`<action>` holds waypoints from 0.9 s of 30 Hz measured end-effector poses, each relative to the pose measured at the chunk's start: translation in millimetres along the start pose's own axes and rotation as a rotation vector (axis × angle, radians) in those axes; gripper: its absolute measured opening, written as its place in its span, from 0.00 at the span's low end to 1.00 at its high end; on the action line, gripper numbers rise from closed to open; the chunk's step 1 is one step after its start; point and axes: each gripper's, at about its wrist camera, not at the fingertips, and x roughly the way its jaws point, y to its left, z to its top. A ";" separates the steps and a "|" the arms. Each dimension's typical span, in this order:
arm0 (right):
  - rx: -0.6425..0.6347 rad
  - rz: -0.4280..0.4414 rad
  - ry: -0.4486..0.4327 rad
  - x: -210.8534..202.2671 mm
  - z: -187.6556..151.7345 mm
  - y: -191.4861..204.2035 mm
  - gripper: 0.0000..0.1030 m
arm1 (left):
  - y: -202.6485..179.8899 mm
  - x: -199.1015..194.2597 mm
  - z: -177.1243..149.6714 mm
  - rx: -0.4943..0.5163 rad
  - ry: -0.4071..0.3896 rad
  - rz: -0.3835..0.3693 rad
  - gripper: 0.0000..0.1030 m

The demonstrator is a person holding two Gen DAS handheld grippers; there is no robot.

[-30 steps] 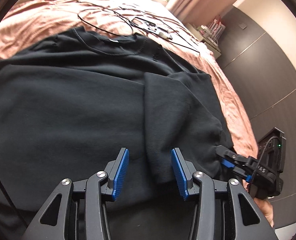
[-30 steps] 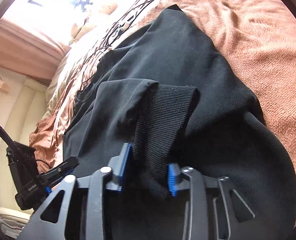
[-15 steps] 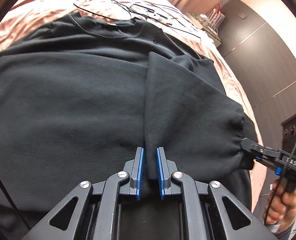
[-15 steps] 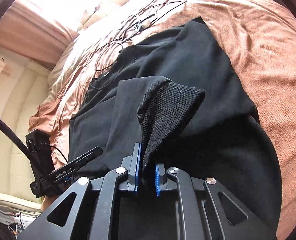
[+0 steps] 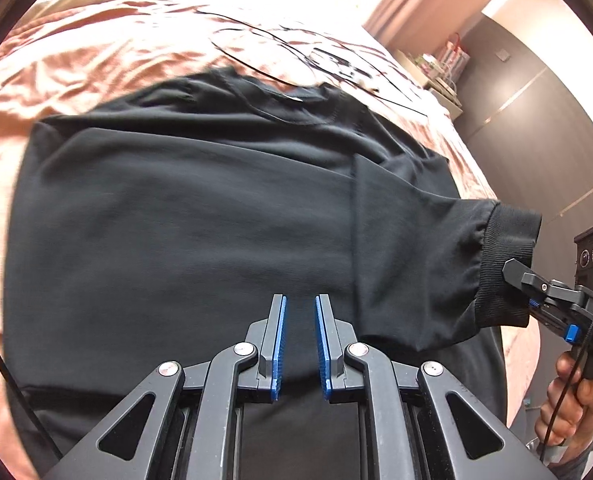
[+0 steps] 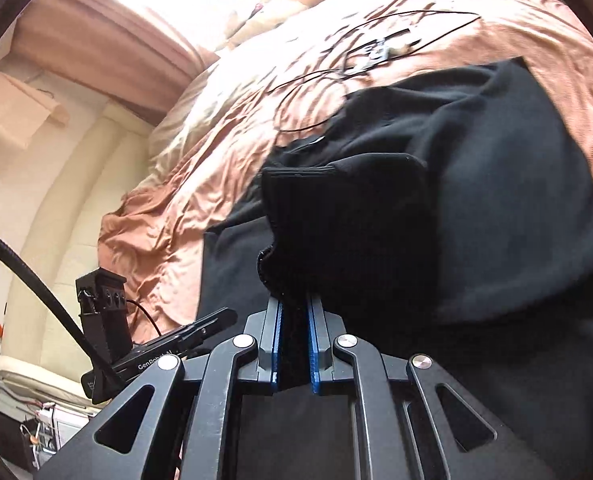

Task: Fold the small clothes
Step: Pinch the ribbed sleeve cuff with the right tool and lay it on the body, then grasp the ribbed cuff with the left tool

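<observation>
Each camera sits just behind its own claw and looks forward and down along the fingers, close over a black sweatshirt (image 5: pixel 200 216) on the bed (image 5: pixel 96 48). The left wrist view faces the head of the bed, with the right claw (image 5: pixel 516 276) at its right edge. The right wrist view looks across toward the bed's far corner, with the left claw (image 6: pixel 216 318) low on its left. Both views share the sweatshirt, the bedspread and the black cable (image 6: pixel 336 76).

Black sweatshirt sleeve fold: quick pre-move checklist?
1. Right gripper clamped on the ribbed cuff: ok.
2. Left gripper holding the black sweatshirt: cannot tell; the jaws stand nearly shut, dark fabric fills the gap.
3. Sleeve lifted off the body: ok.
4. Body lies flat on the bedspread: ok.
5. Black cables clear of the garment: not ok; one runs close to the collar.
</observation>
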 end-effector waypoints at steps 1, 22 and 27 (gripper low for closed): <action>-0.007 0.013 0.009 9.5 -0.7 5.6 0.07 | 6.6 -4.8 0.4 -0.008 -0.003 0.002 0.15; -0.034 -0.089 -0.001 54.7 10.1 -9.6 0.55 | 89.1 -41.1 -2.4 -0.096 -0.045 0.094 0.48; -0.033 -0.155 -0.028 33.4 13.6 -45.1 0.55 | 66.5 -21.9 1.2 -0.078 -0.035 0.048 0.53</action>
